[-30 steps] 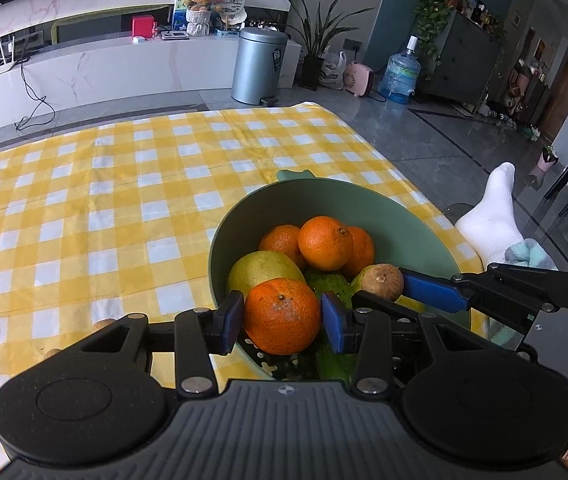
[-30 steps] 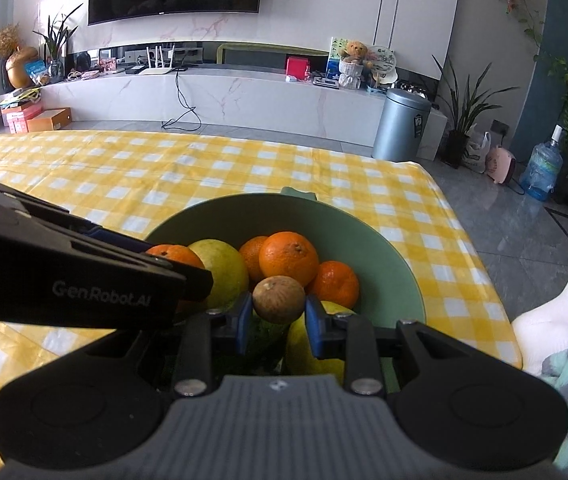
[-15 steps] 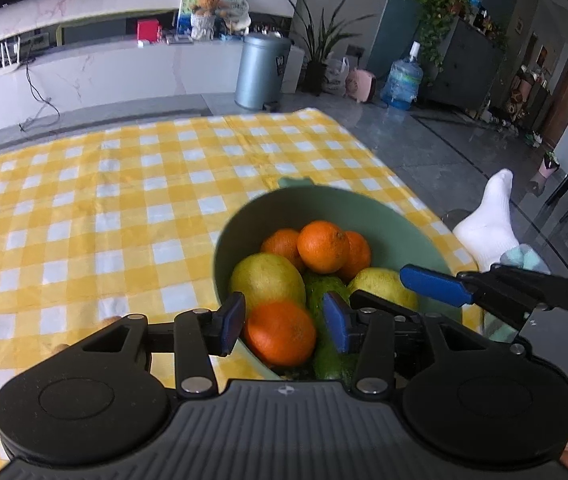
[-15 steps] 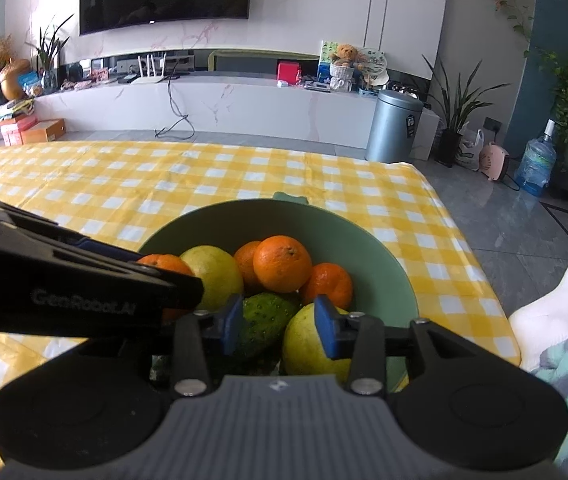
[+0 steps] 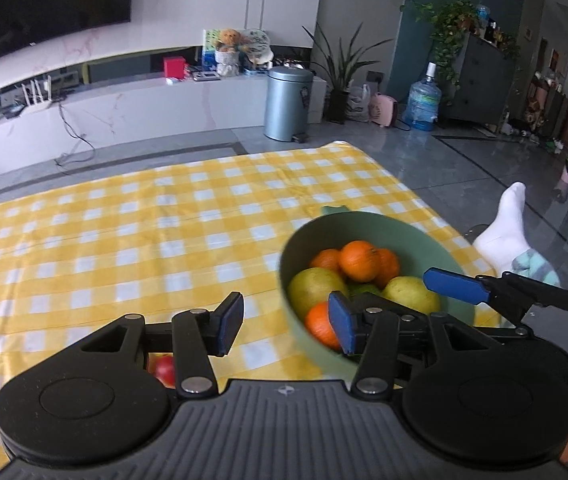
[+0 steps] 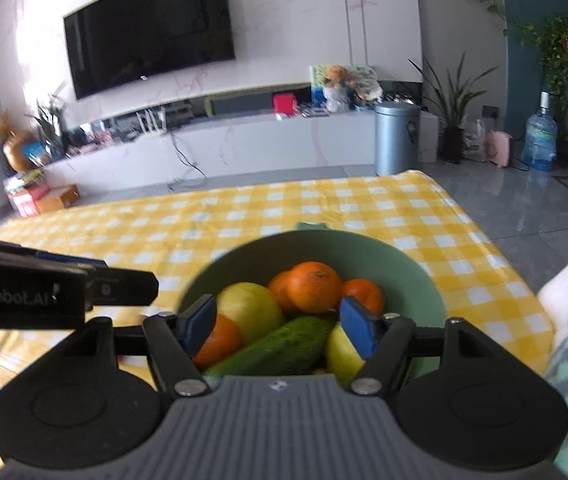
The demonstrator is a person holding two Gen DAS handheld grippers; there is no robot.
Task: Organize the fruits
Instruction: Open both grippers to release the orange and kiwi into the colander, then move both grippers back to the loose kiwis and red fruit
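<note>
Left gripper (image 5: 286,326): jaws opening, nothing between them, over the checked cloth (image 5: 132,240) just left of the green bowl (image 5: 368,222). Right gripper (image 6: 280,326): jaws opening above the bowl's near rim, pads pressing on nothing. Bowl contents: several oranges (image 6: 313,286) piled at the back, two yellow-green fruits (image 5: 316,290), one cucumber (image 6: 280,346) lying across the front. Red item (image 5: 165,368) below the left gripper, mostly hidden, unidentifiable. Both views are motion-blurred.
</note>
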